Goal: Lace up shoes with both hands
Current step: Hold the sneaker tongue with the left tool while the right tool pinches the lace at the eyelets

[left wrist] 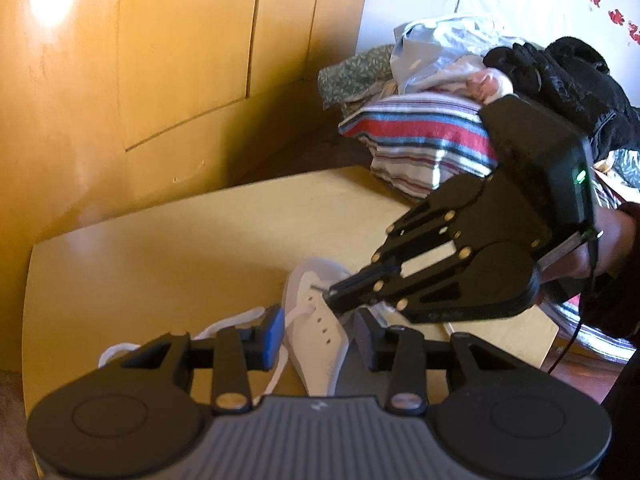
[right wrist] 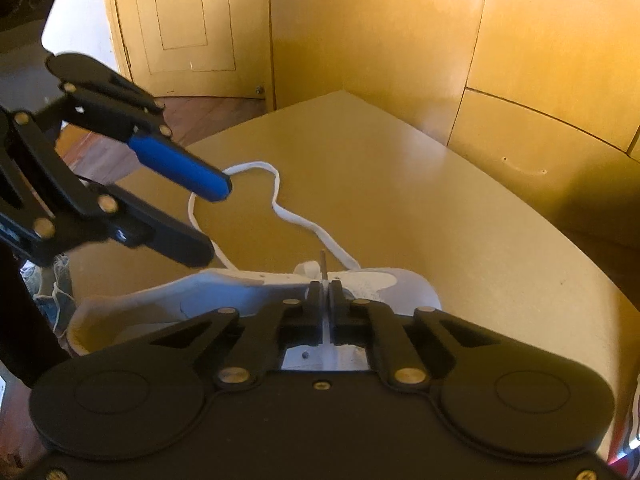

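Right gripper (right wrist: pixel 325 292): jaws clenched together at the eyelet row of the shoe, nipping the thin stiff tip of the lace (right wrist: pixel 323 261) — the tip stands up just past the fingertips.
Left gripper (left wrist: pixel 318 334): jaws parted, one blue-padded finger (left wrist: pixel 274 334) and one dark one astride the shoe's upper; whether the pads press the shoe cannot be told.
Shoe (left wrist: pixel 320 344): white, lying on the table between the two grippers, toe pointing away in the left wrist view, eyelets in a row on the near flap.
Lace (right wrist: pixel 276 196): white, flat, running from the eyelets out onto the bare table in a loose loop, passing under the left gripper's blue finger in the right wrist view.
Table (right wrist: pixel 440 208): yellow-tan top with rounded far corner — broad bare surface beyond and to the right of the shoe, edge close behind the shoe on the near side.
Person's hand (left wrist: pixel 600 248): holding the right gripper from the right edge.
Cupboard panels (left wrist: pixel 160 60): yellow wood, standing just beyond the table's far edge, narrow dark gap between.
Pile of clothes (left wrist: pixel 420 128): striped and pale fabrics heaped past the table's right corner.
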Demonstrator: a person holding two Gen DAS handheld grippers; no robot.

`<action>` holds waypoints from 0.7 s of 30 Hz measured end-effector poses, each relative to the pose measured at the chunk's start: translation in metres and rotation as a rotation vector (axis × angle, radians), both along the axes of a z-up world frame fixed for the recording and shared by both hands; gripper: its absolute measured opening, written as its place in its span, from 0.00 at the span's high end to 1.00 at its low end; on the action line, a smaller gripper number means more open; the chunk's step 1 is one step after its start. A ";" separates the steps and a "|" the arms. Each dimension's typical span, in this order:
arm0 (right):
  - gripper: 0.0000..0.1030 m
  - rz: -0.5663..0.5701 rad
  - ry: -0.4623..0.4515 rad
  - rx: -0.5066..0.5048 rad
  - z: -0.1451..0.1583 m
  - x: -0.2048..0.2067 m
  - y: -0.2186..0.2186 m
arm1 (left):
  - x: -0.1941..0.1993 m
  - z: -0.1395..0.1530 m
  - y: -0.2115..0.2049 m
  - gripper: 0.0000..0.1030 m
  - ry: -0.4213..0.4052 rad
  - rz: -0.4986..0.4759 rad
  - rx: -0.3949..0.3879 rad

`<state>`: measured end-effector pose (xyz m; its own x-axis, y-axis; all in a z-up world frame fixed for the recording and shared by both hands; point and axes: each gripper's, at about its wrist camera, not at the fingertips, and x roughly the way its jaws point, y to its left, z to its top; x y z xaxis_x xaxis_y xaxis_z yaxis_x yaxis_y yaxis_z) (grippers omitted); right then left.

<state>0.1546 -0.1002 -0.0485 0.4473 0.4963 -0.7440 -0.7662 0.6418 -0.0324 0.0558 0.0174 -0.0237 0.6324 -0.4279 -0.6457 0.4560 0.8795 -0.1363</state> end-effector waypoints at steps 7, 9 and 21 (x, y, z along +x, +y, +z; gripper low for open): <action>0.97 0.005 0.050 -0.008 -0.004 0.001 -0.004 | -0.004 -0.009 -0.018 0.63 0.018 -0.075 0.048; 0.97 0.002 0.058 -0.005 -0.006 0.003 -0.002 | -0.004 -0.013 -0.025 0.65 0.007 -0.092 0.073; 0.97 -0.005 0.110 0.048 -0.007 0.000 -0.006 | 0.003 -0.012 -0.009 0.91 -0.017 0.054 0.058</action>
